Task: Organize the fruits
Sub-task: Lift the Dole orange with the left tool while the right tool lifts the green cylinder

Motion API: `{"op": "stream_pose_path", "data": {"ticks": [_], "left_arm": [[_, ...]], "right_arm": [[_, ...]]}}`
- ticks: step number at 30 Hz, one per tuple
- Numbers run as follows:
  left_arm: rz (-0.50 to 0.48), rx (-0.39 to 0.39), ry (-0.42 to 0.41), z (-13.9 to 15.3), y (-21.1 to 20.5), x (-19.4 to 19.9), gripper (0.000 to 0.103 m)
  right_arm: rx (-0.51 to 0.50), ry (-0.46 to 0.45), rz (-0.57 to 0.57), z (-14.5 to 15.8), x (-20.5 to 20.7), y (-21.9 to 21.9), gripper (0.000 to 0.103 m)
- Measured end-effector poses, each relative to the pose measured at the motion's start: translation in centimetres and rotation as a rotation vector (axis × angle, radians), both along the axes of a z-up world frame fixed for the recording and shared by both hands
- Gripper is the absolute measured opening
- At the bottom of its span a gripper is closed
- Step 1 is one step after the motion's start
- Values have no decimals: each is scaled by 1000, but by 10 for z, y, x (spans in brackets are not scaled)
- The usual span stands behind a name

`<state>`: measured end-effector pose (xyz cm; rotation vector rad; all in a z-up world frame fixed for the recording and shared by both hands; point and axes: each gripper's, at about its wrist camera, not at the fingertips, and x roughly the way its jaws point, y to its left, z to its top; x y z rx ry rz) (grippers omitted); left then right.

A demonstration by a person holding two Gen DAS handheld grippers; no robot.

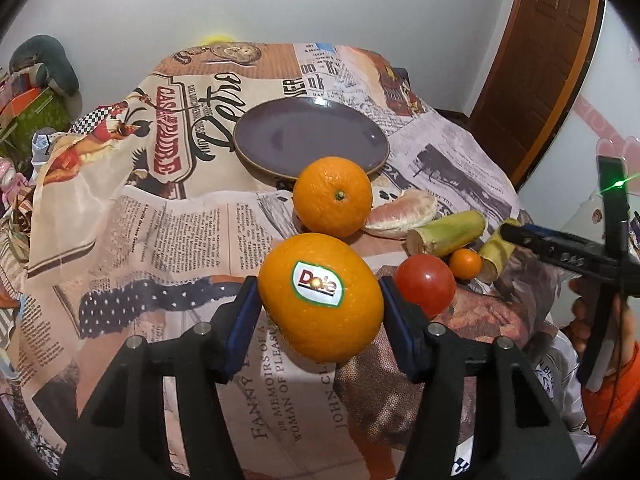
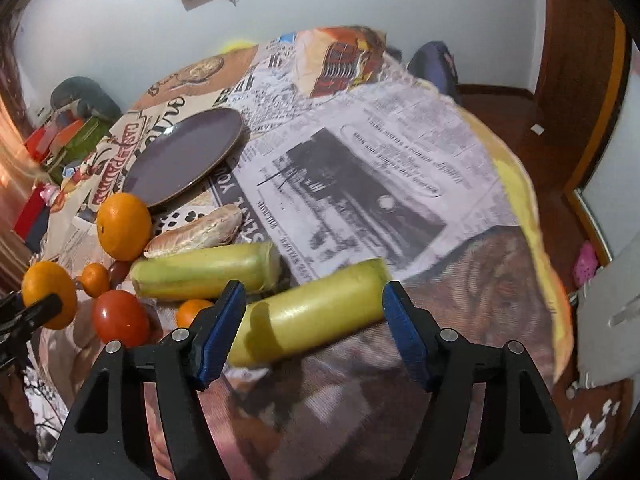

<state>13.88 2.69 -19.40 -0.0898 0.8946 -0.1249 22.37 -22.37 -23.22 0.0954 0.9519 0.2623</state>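
A tabletop (image 1: 140, 220) draped in newspaper-print cloth stands by a white wall and brown door (image 1: 540, 80). The left gripper (image 1: 316, 300) pinches a stickered orange (image 1: 320, 296). The right gripper (image 2: 312, 312) stands spread around a sugarcane piece (image 2: 312, 312). A purple plate (image 1: 312, 136) lies beyond.

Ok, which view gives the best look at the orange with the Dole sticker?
The left wrist view: the Dole orange fills the centre, sticker facing the camera, between the left gripper pads. In the right wrist view the same orange sits small at the left edge, partly covered by a gripper finger, sticker unseen.
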Motion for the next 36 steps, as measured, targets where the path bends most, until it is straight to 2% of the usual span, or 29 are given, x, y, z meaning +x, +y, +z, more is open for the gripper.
{"op": "stream_pose_path", "data": {"ticks": [3,6,8,12,14,15,16,18,20,28,31,36], "left_arm": [[9,-2,-4,0,2,1,59],[15,-9,-1,-1,4,2,59],[18,-10,0,-2,5,2,59],[24,-18,-3,-1,7,1,59],[26,-16,-6,-1,8,1,59],[27,-15,-8,-1,8,1,59],[29,-14,-9,0,9,1,59],[31,-16,-11,0,10,1,59],[32,-14,-15,1,10,1,59],[49,-3,-28,7,14,2,59],[54,1,-36,10,17,3,59],[61,14,-51,15,18,8,59]], "right_arm": [[-57,-24,9,-3,-2,10,87],[-113,-33,17,-10,-1,15,95],[-79,-18,8,-14,1,9,98],[8,26,7,-18,-1,-4,96],[54,49,16,-20,-3,-9,92],[63,54,20,-19,-4,-11,85],[63,55,19,-18,-5,-12,81],[40,54,15,-14,-6,-14,65],[14,53,8,-13,-4,-16,59],[33,89,-46,-20,24,-24,61],[59,92,-59,-23,34,-29,52],[29,70,-23,-21,36,-20,42]]}}
